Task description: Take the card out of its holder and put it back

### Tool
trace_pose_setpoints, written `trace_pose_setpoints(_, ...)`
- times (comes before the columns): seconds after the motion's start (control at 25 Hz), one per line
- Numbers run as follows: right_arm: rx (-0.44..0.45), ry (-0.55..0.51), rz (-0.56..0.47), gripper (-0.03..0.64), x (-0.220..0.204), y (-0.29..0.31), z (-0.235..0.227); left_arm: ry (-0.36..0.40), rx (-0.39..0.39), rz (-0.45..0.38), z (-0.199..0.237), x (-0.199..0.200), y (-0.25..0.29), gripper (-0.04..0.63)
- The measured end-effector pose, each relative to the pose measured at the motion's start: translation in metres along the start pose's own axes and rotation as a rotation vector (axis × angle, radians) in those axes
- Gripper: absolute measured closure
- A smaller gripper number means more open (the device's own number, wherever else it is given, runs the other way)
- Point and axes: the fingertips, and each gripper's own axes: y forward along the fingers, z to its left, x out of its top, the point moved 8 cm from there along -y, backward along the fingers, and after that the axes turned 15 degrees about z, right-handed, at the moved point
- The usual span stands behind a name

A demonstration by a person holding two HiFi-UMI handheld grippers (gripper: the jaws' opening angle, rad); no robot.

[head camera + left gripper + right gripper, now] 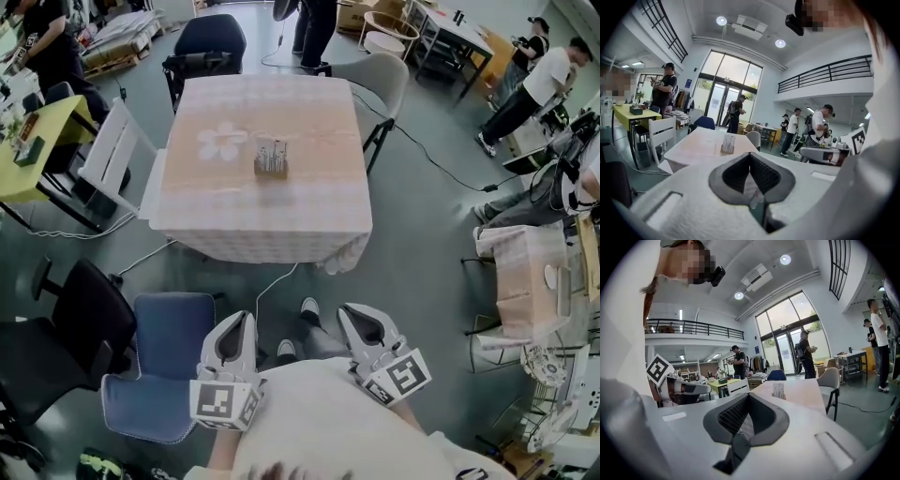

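A small card holder (270, 157) with upright pale cards stands near the middle of a square table (309, 216) covered in a pale checked cloth. It also shows far ahead in the left gripper view, card holder (728, 143), and in the right gripper view, card holder (778, 391). Both grippers are held close to the person's body, well short of the table. My left gripper (242, 319) and right gripper (352, 313) point toward the table. Their jaws meet at the tips with nothing between them, left gripper (750, 154), right gripper (749, 395).
A blue padded chair (169, 361) and a black office chair (66, 319) stand at the near left. A white chair (117, 150) and a grey chair (384, 84) flank the table. A flower-shaped mat (222, 142) lies on it. Several people stand around; another small table (525, 281) is at right.
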Motion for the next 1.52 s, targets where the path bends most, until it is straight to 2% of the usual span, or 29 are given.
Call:
trace_pose_setpoints(0.36,0.095,-0.053,0.001,0.618,0.043,0.036,-0.059,-0.034,0.091,-0.059,-0.005,0.041,0.037,0.589)
trace_pose_setpoints(0.6,0.140,-0.082,-0.012,0.618,0.054,0.055,-0.094,0.003,0.127,-0.088,-0.008,0.058,0.068,0.589)
trace_pose_setpoints(0.84,0.155,-0.084,0.007,0.618,0.057,0.065,-0.126,-0.021,0.174,-0.109,-0.001,0.071,0.090,0.589)
trace_pose_setpoints(1.24,0.119,-0.059,0.017,0.618,0.065,0.084,-0.145,-0.022,0.142,-0.076,0.014,0.088,0.118,0.589)
trace_pose_setpoints(1.52,0.071,-0.028,0.012,0.618,0.086,0.113,-0.145,-0.010,0.103,-0.061,0.050,0.114,0.133,0.589)
